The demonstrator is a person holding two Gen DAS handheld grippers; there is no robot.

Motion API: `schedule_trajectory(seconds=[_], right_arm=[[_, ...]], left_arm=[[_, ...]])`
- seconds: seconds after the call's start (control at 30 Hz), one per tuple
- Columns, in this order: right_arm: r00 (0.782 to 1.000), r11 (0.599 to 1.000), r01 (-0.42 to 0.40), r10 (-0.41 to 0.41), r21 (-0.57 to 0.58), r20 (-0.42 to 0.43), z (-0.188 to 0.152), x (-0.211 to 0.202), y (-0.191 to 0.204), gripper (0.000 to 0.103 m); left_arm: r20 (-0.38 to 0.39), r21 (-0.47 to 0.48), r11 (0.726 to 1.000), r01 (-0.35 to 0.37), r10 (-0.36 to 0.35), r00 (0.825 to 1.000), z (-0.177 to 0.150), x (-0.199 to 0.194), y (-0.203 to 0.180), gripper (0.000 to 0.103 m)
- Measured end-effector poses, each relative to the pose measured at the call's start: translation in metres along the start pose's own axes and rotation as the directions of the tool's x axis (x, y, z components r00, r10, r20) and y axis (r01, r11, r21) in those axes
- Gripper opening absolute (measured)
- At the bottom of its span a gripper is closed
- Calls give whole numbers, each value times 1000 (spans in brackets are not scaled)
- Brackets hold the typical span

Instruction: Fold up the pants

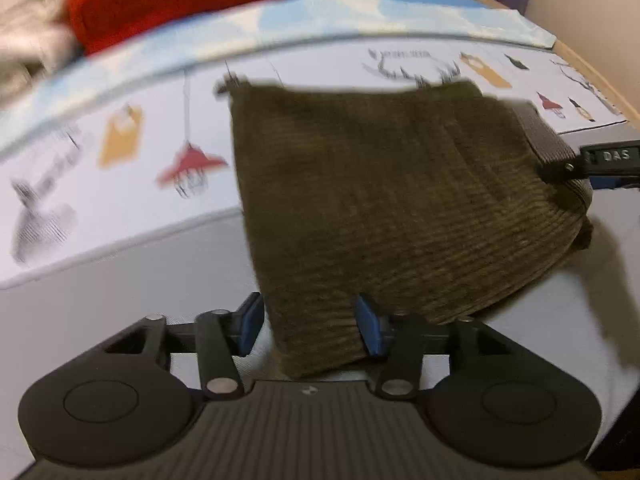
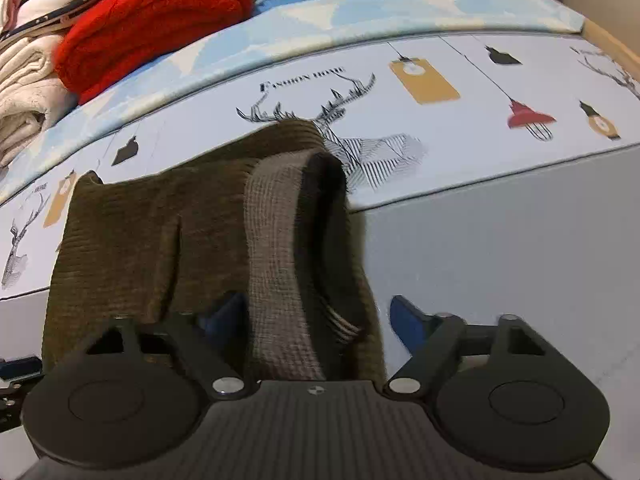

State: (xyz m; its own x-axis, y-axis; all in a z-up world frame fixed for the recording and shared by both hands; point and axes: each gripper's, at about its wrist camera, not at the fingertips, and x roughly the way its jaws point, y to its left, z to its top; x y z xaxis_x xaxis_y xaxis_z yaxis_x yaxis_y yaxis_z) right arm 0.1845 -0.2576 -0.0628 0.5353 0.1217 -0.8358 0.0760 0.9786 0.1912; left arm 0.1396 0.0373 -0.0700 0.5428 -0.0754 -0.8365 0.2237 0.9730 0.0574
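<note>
Olive corduroy pants [image 1: 392, 200], folded into a compact block, lie on the surface [image 1: 120, 300] where the grey part meets a printed mat [image 1: 132, 184] with deer and lamp drawings.

We see the left claw [image 1: 310, 326] spread, its blue pads [image 1: 370, 326] standing apart with the near corner of the pants between them; the left-hand pad looks clear of the cloth, the right-hand one sits against its edge. No pinch is visible.

In the right wrist view the right claw [image 2: 320, 322] is also spread. The waistband [image 2: 280, 248], lined in pale woven fabric, rises in a loop between the pads. One pad [image 2: 406, 320] stands clear of the cloth over bare grey surface; the other is half hidden behind the fabric, so we cannot tell whether it touches.

From the left wrist view the right claw appears at the pants' far right corner, next to the dark waistband.

Toward the far edge of the surface lies a blue patterned cloth [image 2: 360, 8]. At the far left corner sit a red knit [image 2: 152, 16] and cream folded garments [image 2: 24, 92], well apart from the pants.
</note>
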Motion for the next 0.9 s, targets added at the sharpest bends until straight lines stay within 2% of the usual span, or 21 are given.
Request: schedule_trajectory(seconds=[0.1, 0.13, 0.17, 0.3, 0.37, 0.43, 0.53, 0.57, 0.63, 0.67, 0.73, 0.8, 0.9], right_arm=[[997, 998, 59, -57, -39, 46, -3, -29, -1, 81], [994, 995, 84, -80, -59, 77, -4, -41, -1, 80], [990, 993, 100, -93, -66, 105, -4, -52, -1, 80], [971, 993, 92, -73, -76, 230, -13, -109, 3, 82], [950, 988, 84, -41, -128, 309, -29, -141, 13, 89], [930, 981, 91, -21, -173, 367, -45, -161, 22, 95], [912, 973, 86, 10, -215, 409, -74, -172, 31, 97], [916, 973, 76, 17, -217, 400, -84, -169, 32, 97], [946, 978, 71, -3, -198, 325, -88, -160, 35, 94], [946, 983, 49, 12, -178, 323, -90, -159, 35, 93], [948, 982, 52, 8, -181, 317, -89, -155, 38, 93], [953, 977, 84, -21, -197, 301, -89, -149, 42, 93], [961, 978, 82, -27, -193, 274, -86, -141, 42, 93]], left_arm=[[66, 11, 999, -36, 35, 997, 0, -24, -2, 66], [95, 16, 998, -57, 55, 994, 1, -35, -6, 79], [131, 18, 997, -81, 78, 988, 1, -46, -8, 87], [245, 20, 993, -120, 111, 963, -5, -95, -25, 90], [299, 9, 992, -128, 119, 947, -14, -120, -35, 103], [341, -16, 992, -122, 120, 932, -24, -138, -49, 103], [332, -68, 995, -75, 94, 939, -44, -148, -64, 103], [322, -79, 995, -60, 83, 943, -52, -146, -69, 103], [257, -51, 998, -34, 46, 965, -60, -137, -79, 103], [232, -48, 998, -28, 39, 972, -60, -133, -82, 103], [251, -57, 998, -12, 26, 968, -56, -131, -84, 103], [259, -60, 998, -28, 43, 965, -53, -127, -86, 103], [233, -109, 994, -27, 52, 971, -49, -118, -83, 103]])
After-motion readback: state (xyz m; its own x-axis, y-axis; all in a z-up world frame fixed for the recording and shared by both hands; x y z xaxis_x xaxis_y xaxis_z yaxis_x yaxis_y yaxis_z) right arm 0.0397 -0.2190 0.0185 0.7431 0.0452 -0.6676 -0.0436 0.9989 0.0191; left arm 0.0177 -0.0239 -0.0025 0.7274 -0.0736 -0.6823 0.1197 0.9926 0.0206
